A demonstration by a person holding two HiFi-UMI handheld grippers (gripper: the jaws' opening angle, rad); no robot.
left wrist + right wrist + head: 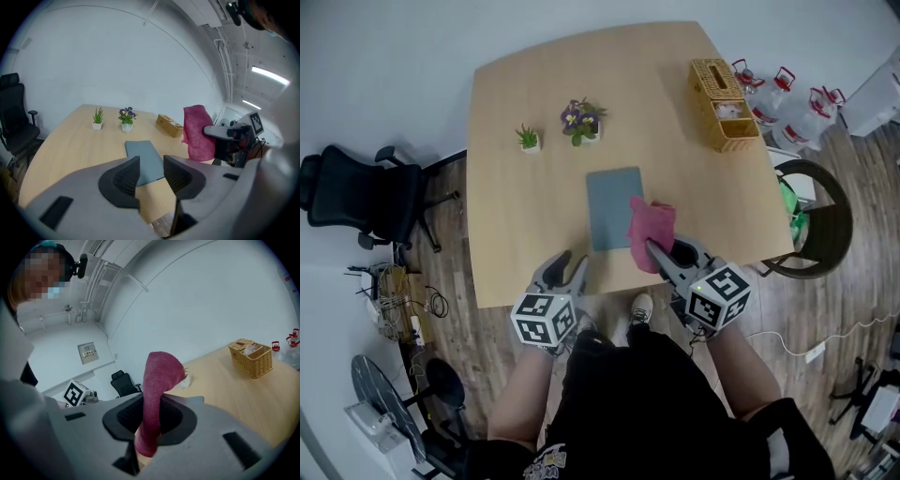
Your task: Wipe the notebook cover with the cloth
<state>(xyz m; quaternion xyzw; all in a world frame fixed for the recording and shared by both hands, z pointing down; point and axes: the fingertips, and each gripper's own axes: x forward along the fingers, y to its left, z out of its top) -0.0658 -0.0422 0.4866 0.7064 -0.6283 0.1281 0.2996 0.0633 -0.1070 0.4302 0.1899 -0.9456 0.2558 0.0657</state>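
A grey-blue notebook [614,206] lies flat on the wooden table [525,216], near its front edge. My right gripper [656,253] is shut on a pink cloth [652,223], which stands up from its jaws over the notebook's right edge. In the right gripper view the cloth [157,376] is pinched between the two pads of the gripper [150,414]. My left gripper [568,269] hovers at the table's front edge, left of the notebook, open with nothing between its fingers. From the left gripper view, the notebook [139,152] lies just beyond the open gripper [151,164] and the cloth [197,132] hangs at the right.
Two small potted plants [528,139] [581,120] stand behind the notebook. A wicker basket [724,103] sits at the table's far right. A black office chair [356,197] stands left of the table, a dark round chair [820,225] and water jugs [792,108] to the right.
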